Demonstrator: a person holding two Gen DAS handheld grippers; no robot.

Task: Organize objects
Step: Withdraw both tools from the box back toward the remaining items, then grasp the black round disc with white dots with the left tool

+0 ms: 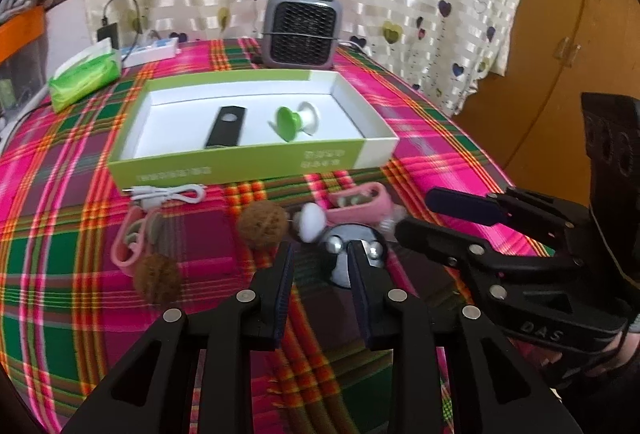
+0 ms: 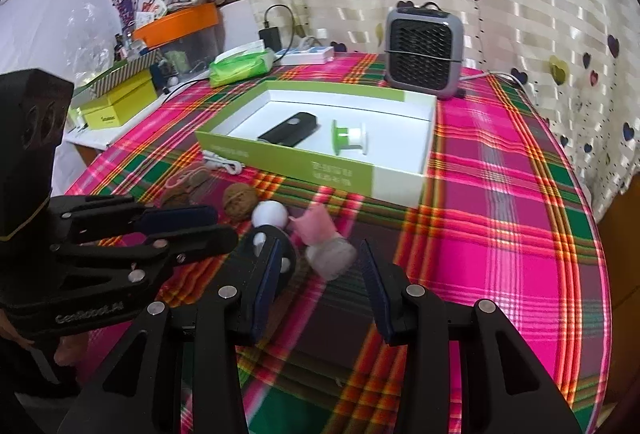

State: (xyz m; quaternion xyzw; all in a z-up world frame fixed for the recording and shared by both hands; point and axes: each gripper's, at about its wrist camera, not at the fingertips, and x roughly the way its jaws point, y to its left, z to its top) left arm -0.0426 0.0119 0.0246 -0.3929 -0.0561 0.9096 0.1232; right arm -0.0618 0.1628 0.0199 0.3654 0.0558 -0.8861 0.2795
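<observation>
Box: the green-and-white box [image 1: 256, 157] lies open-topped on the plaid surface [image 1: 60, 226], its near wall facing both grippers, likely so loose items can be dropped in from above
Already inside: a black flat device [image 1: 225, 127] and a green-and-white spool [image 1: 296, 121], lying apart from each other on the white floor of the box
Loose items: in front of the box, on the cloth, lie a white cable [image 1: 168, 193], a pink clip [image 1: 130, 240], two brown walnuts [image 1: 262, 226], a white ball [image 1: 312, 222], a pink case [image 1: 358, 203] and a black domed gadget with shiny studs [image 1: 352, 258]; they bunch close together, some touching, so picking one cleanly will likely need care
Left gripper [image 1: 322, 262]: fingers apart, nothing between them, pointing forward and down at the domed gadget just beyond its tips
Right gripper [image 2: 320, 262]: fingers spread wide, nothing clamped; a blurred pink-and-pale item [image 2: 328, 246] sits between the tips, probably the next pick
Pose: both grippers held low over the near edge of the cluster, side by side, angled inward so each shows in the other's view
Background: a grey fan heater [image 1: 302, 29], a green tissue pack [image 1: 84, 77] and a power strip [image 1: 150, 51] stand behind the box, well away from the work
Progress: early, I judge; most items are not yet boxed
</observation>
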